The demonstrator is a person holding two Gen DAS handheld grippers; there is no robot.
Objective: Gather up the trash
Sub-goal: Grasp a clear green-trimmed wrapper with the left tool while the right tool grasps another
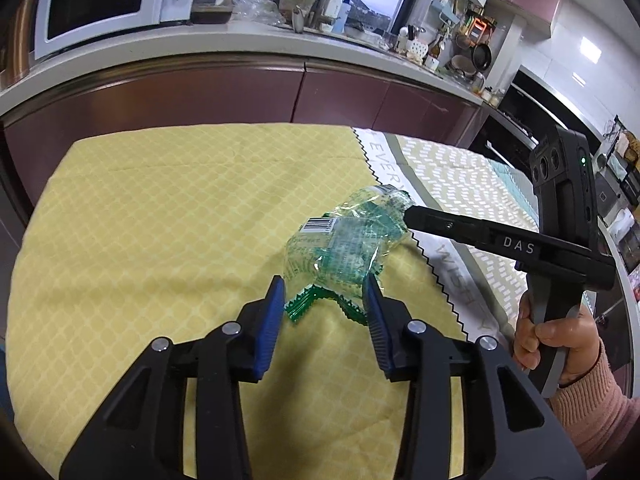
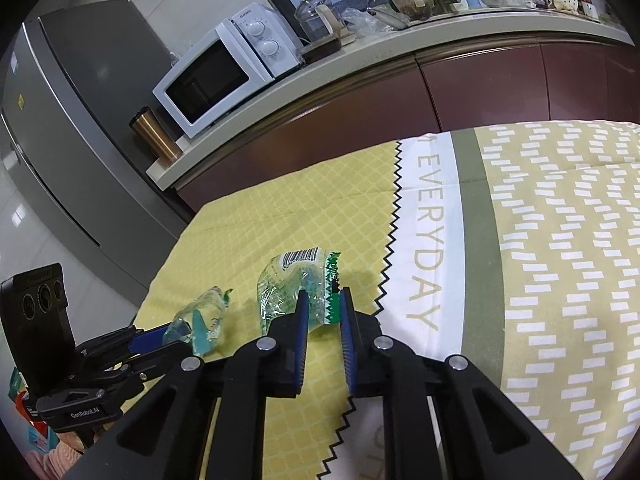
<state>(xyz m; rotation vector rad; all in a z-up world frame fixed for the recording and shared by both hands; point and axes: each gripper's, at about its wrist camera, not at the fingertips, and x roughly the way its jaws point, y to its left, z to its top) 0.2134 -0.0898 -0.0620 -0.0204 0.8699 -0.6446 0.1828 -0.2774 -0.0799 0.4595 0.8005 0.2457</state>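
Item one, crumpled wrapper [image 2: 202, 320]: clear film with green print, lying on the yellow-clothed surface [image 1: 160, 220] near its front edge; my left gripper [image 1: 325, 284] has it between the blue pads, jaws roughly half closed and both pads touching the film; I judge this a light hold, not a firm one.

Item two, barcode wrapper [image 2: 288, 280]: the same kind of film, barcode panel facing up, just beside item one and close to the zigzag seam of the cloth; my right gripper [image 2: 322, 296] stands nearly closed on its green serrated edge, pads pressing a thin fold of film.

Item three, right hand [image 1: 560, 340]: wrapped around the handle of the right gripper, pink sleeve at the wrist.

No bin or bag shows in either view; I cannot tell where the trash is to go.

Step in hand, as I judge it: securing both wrappers before lifting. Handling notes: film is slick and springy, so I would squeeze the left pads until the bundle compresses rather than trust contact alone; the right grip catches only an edge, so I would lift slowly and straight up; keep the two grippers apart so the wrappers do not snag each other; watch that neither pad pinches the cloth.
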